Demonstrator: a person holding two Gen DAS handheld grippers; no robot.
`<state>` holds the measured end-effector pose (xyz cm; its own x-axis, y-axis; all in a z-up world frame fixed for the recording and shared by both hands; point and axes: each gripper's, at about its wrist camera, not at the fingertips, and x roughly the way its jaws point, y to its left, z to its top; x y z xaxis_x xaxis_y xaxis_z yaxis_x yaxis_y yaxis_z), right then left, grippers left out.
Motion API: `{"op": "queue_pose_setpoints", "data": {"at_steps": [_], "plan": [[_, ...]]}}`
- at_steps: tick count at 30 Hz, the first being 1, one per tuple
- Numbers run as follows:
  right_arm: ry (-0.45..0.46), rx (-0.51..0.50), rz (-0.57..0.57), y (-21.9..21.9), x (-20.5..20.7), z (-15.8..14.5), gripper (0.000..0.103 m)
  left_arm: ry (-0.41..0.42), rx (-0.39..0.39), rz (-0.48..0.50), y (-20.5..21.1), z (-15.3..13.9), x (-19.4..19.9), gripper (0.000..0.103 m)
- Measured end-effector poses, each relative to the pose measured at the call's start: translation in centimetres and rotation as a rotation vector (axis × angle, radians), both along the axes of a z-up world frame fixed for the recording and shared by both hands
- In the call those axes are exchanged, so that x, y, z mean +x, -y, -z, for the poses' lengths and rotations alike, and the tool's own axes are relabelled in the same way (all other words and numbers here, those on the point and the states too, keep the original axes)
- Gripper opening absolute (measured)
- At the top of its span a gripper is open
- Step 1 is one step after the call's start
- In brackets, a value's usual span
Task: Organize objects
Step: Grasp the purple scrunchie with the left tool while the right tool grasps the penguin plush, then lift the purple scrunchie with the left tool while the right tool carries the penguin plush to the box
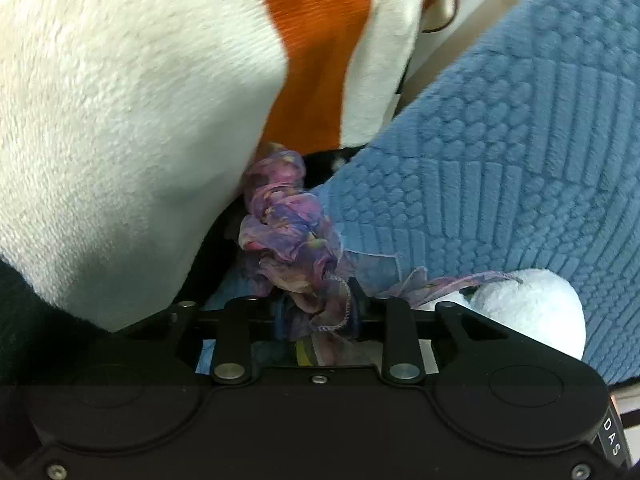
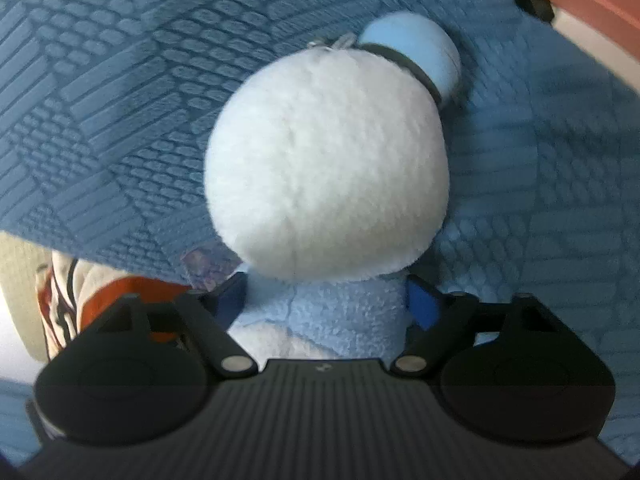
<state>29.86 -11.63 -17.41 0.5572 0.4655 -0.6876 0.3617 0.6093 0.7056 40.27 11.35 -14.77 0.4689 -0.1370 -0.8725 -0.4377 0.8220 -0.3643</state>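
Purple scarf (image 1: 288,224): sheer crumpled fabric, mottled purple, pink and blue, bunched into a twisted rope; lower end pinched in the left gripper (image 1: 316,300), upper end reaching up into the gap between the white cushion and the blue blanket; one loose strip trailing right toward the plush toy.
Left gripper: fingers drawn close together, clamped on the scarf's lower bunch; frayed hem hanging over the near finger.
Plush toy (image 2: 326,168): round fluffy white head, pale blue fleecy body below it, small light blue cap (image 2: 416,52) with a dark band tilted at the upper right of the head; lying against the blue blanket; in the left wrist view seen as a white rounded shape (image 1: 528,308) just right of the left gripper.
Right gripper (image 2: 326,304): closed around the toy's pale blue body just under the head, blue pads (image 2: 422,304) pressed to either side.
Blue blanket (image 2: 120,100): thick textured weave of raised bars and ovals, filling the background behind the toy; on the right side of the left wrist view (image 1: 500,160).
White cushion (image 1: 120,120): soft cream plush with a broad orange stripe (image 1: 316,48), upper left of the left wrist view, touching the scarf's top.
Lower left of right wrist view: orange and white fabric (image 2: 120,292), partly hidden behind the gripper body.
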Motion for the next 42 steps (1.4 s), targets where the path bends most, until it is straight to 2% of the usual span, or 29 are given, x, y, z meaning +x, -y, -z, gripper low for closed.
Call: {"op": "queue_pose_setpoints", "data": {"at_steps": [7, 13, 16, 17, 18, 19, 22, 25, 29, 31, 32, 33, 35, 42], "plan": [[0.037, -0.081, -0.085, 1.8, -0.7, -2.3, 0.07, 0.051, -0.007, 0.061, 1.1, -1.3, -0.7, 0.021], [0.094, -0.193, -0.17, 3.9, -2.6, -4.5, 0.059, 0.084, -0.01, 0.14, 2.4, -2.3, -1.8, 0.02], [0.122, -0.261, -0.215, 4.0, -3.6, -5.9, 0.05, 0.097, -0.012, 0.186, 3.5, -2.8, -3.0, 0.02], [0.136, -0.286, -0.232, 4.2, -4.2, -6.6, 0.034, 0.099, -0.013, 0.198, 3.8, -2.9, -3.3, 0.02], [0.151, -0.308, -0.246, 4.6, -4.7, -7.4, 0.001, 0.102, -0.012, 0.218, 4.2, -3.1, -4.0, 0.02], [0.171, -0.347, -0.266, 4.8, -5.2, -8.3, 0.007, 0.105, -0.012, 0.235, 4.5, -3.2, -4.5, 0.02], [0.2, -0.407, -0.319, 5.4, -6.6, -8.6, 0.007, 0.114, -0.011, 0.276, 5.6, -3.5, -5.6, 0.02], [0.184, -0.371, -0.32, 6.9, -7.9, -9.0, 0.008, 0.129, 0.016, 0.286, 6.2, -3.8, -6.6, 0.02], [0.192, -0.347, -0.304, 7.8, -9.3, -9.6, 0.009, 0.137, 0.004, 0.277, 5.7, -4.3, -8.4, 0.02], [0.19, -0.32, -0.301, 7.0, -8.8, -9.4, 0.014, 0.133, 0.004, 0.274, 5.5, -4.0, -8.5, 0.02], [0.184, -0.308, -0.299, 6.9, -8.6, -9.3, 0.027, 0.128, 0.002, 0.272, 5.5, -4.0, -8.6, 0.02], [0.175, -0.303, -0.292, 6.6, -8.2, -9.0, 0.053, 0.125, -0.003, 0.268, 5.4, -3.9, -8.6, 0.02], [0.166, -0.298, -0.264, 6.2, -7.8, -8.9, 0.08, 0.129, -0.018, 0.265, 5.2, -3.9, -8.6, 0.02], [0.118, -0.298, -0.214, 4.4, -5.4, -7.4, 0.079, 0.124, -0.056, 0.227, 4.2, -3.5, -8.1, 0.02]]}}
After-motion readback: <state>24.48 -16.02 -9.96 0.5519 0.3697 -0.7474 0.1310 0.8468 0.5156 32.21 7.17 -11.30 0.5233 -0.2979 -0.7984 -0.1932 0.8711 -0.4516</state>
